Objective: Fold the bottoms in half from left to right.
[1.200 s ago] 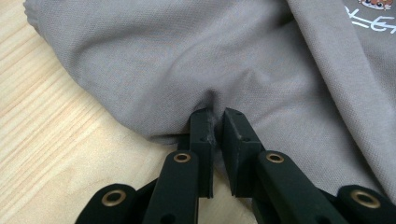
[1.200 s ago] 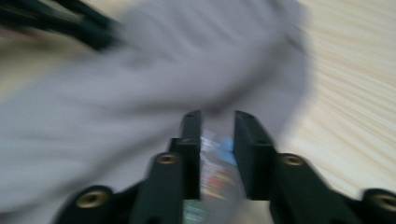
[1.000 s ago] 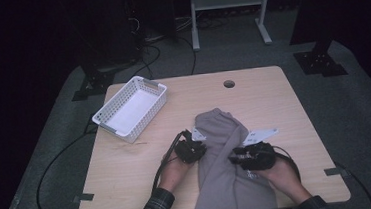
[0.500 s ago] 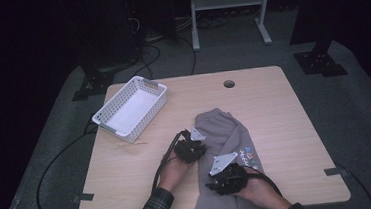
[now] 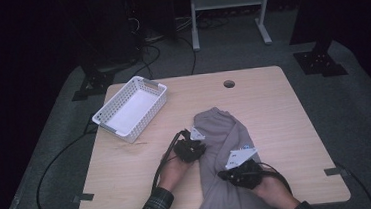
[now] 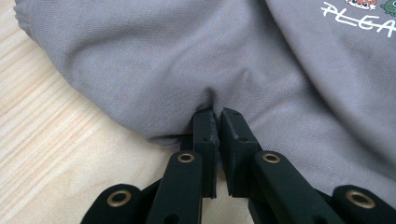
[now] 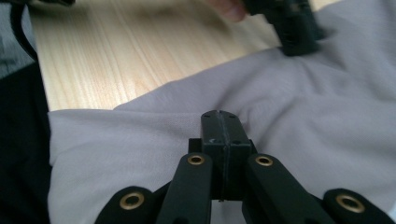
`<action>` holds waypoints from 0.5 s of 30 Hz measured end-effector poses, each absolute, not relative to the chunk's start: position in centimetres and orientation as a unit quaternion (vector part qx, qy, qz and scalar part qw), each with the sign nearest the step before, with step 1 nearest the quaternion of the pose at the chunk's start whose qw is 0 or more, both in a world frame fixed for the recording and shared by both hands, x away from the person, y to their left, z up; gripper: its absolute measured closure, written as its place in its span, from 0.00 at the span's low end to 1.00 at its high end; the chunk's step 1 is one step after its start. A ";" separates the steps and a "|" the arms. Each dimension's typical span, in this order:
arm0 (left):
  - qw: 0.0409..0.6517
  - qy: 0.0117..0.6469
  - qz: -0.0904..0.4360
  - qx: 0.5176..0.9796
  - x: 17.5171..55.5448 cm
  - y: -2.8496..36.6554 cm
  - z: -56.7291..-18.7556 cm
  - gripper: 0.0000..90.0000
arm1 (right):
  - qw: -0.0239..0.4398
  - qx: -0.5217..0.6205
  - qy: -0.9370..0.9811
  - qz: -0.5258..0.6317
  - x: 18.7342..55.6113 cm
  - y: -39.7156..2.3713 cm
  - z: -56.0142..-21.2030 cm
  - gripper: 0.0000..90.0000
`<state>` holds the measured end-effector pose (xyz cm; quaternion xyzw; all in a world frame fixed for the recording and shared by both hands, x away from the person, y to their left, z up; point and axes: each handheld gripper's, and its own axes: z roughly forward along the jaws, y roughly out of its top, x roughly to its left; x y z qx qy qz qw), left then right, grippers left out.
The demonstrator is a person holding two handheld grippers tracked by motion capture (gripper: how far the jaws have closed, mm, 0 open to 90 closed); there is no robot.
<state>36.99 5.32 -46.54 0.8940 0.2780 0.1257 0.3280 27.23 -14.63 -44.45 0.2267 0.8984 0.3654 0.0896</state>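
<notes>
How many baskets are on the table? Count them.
1: the basket stands at the table's far left, apart from the grey garment.

Surface (image 5: 274, 112): light wood, with a round hole near its far edge.
Basket (image 5: 131, 108): white, far left.
Garment (image 5: 221, 132): grey, reaching the near edge.
Left gripper (image 5: 191, 147): at the garment's left edge.
Right gripper (image 5: 240, 171): on the garment, nearer.

A pale wooden desk (image 5: 273, 102) stands on grey carpet (image 5: 365, 120) in a dark room. Past its far edge, a white metal frame (image 5: 226, 6); black cables (image 5: 153, 42) trail across the floor.
</notes>
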 end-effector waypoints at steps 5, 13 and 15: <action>0.327 0.280 0.128 0.893 37.2 5.5 -46.5 0.94 | 0.106 0.248 0.891 0.364 26.6 -17.2 -43.8 1.00; 0.324 0.282 0.135 0.893 37.3 5.6 -46.5 0.94 | 0.126 0.308 0.873 0.358 25.8 -22.5 -43.2 1.00; 0.325 0.285 0.133 0.892 37.4 5.7 -46.5 0.94 | 0.130 0.324 0.869 0.351 25.5 -23.7 -43.5 1.00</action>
